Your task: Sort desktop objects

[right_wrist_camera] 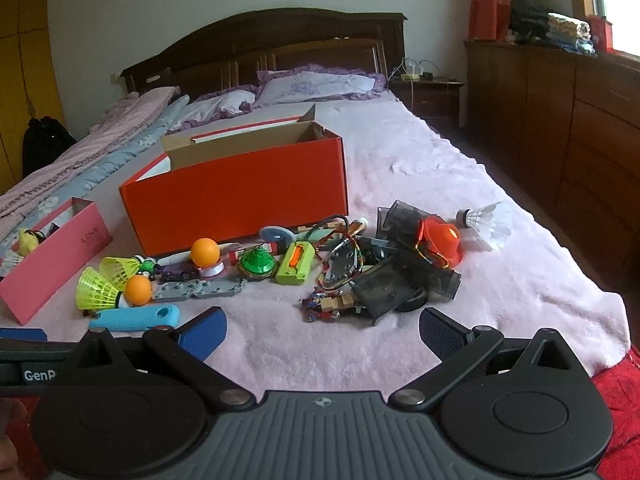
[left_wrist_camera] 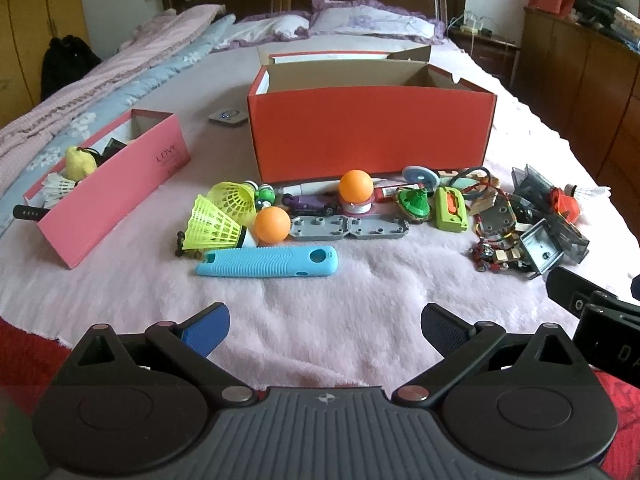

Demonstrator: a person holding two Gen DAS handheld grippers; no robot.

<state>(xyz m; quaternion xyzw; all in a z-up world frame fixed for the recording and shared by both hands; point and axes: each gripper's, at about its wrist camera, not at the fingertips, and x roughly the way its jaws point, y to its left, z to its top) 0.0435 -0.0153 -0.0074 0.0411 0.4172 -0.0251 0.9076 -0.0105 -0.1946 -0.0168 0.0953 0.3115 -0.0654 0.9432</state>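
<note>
Both hand-held grippers, left and right, hang wide open and empty. The ribbed blue rubbery sleeve lies nearest on the pink fluffy bedspread; probably light and squashy, so pinch across its middle.

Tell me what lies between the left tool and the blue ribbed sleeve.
Nothing: in the left wrist view only bare pink fleece blanket separates the open left tool from the blue ribbed sleeve.

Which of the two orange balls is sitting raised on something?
The rear orange ball, nearest the red box; it rests on a white ring. The front orange ball lies on the blanket.
</note>
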